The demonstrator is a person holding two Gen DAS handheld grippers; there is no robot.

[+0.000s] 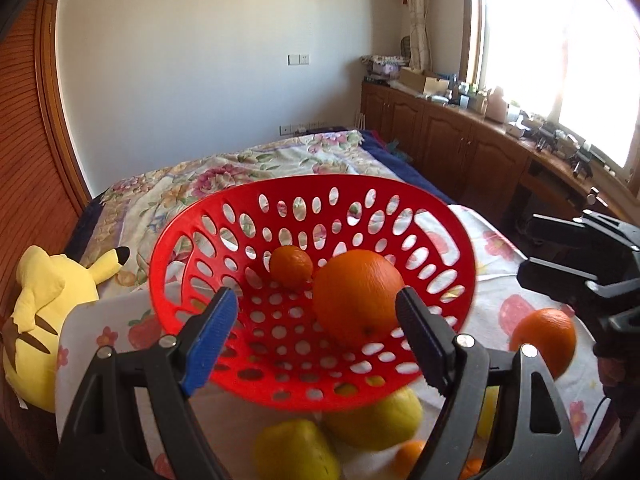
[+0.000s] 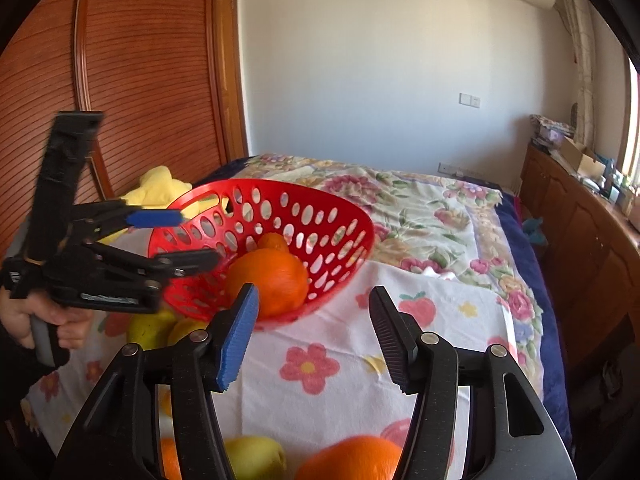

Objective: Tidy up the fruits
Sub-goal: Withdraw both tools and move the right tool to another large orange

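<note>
A red perforated basket (image 1: 448,216) (image 2: 340,216) stands tilted on the flowered cloth, its near edge propped on yellow fruit. It holds a big orange (image 1: 358,298) (image 2: 270,280) and a small tangerine (image 1: 291,267) (image 2: 273,242). My left gripper (image 1: 316,334) (image 2: 186,236) is open and empty over the basket's near rim. My right gripper (image 2: 314,338) (image 1: 532,250) is open and empty just right of the basket. Loose on the cloth lie another orange (image 1: 544,340) (image 2: 356,458), yellow pears (image 1: 376,422) (image 2: 254,458) and small tangerines (image 1: 408,458).
A yellow plush toy (image 1: 40,320) (image 2: 160,192) lies left of the basket by the wooden wardrobe (image 2: 140,72). The floral bedspread (image 1: 248,168) stretches behind. Wooden cabinets (image 1: 460,136) with clutter line the right wall under the window.
</note>
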